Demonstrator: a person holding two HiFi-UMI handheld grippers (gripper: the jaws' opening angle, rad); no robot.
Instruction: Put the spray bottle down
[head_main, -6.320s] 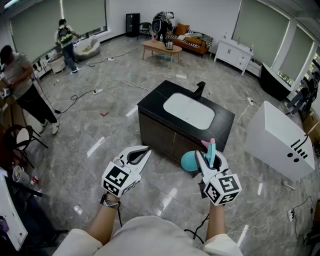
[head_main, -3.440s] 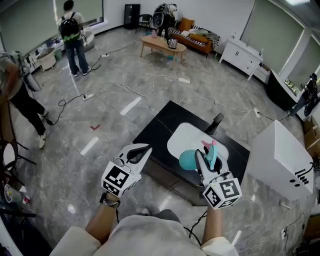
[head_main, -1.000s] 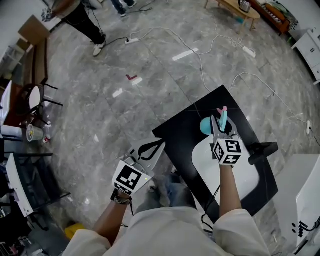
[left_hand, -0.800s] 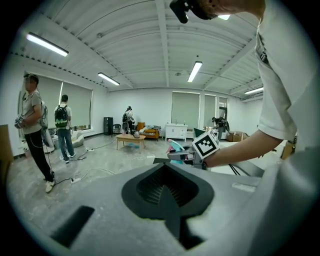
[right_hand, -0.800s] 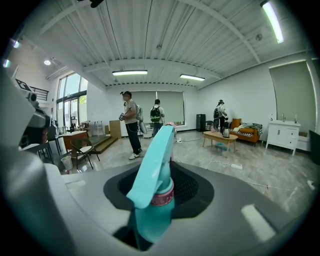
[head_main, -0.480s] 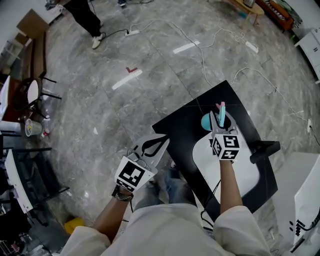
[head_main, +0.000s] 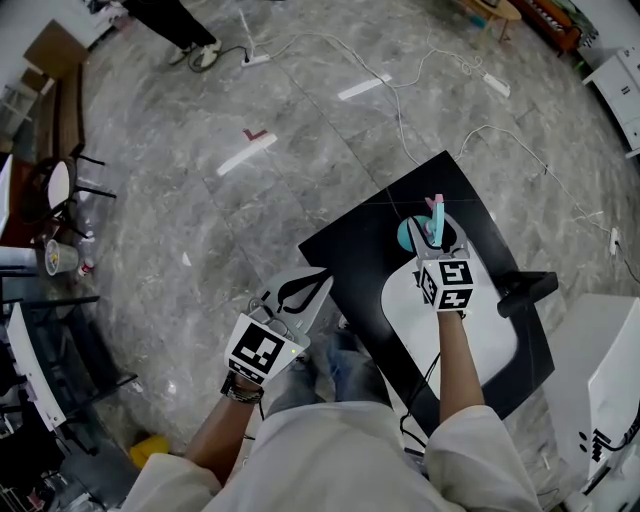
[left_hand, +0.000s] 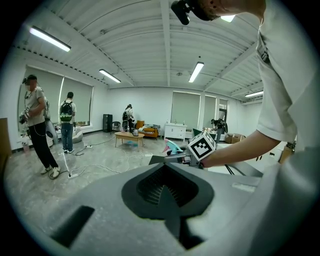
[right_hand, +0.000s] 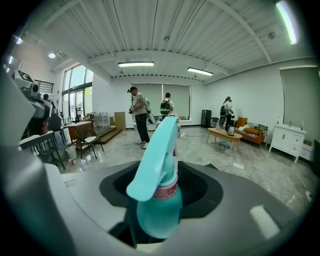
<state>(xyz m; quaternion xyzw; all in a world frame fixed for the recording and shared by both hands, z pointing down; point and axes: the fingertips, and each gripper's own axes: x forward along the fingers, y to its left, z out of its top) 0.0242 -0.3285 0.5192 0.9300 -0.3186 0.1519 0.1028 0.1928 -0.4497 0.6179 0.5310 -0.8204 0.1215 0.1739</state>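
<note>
Right tool easing off the spray bottle at the counter's corner

Head view: my right tool (head_main: 432, 226) reaches across the black counter (head_main: 365, 262), past the white sink (head_main: 455, 335). The teal spray bottle (head_main: 409, 236) stands upright between its tips, and my left tool (head_main: 320, 277) hangs short of the counter's edge. Only the right gripper view shows the jaws opening, with dark gaps either side of the bottle. The left gripper view shows that tool pinched together on nothing. Six seconds back I was still carrying the bottle toward the counter.
</note>
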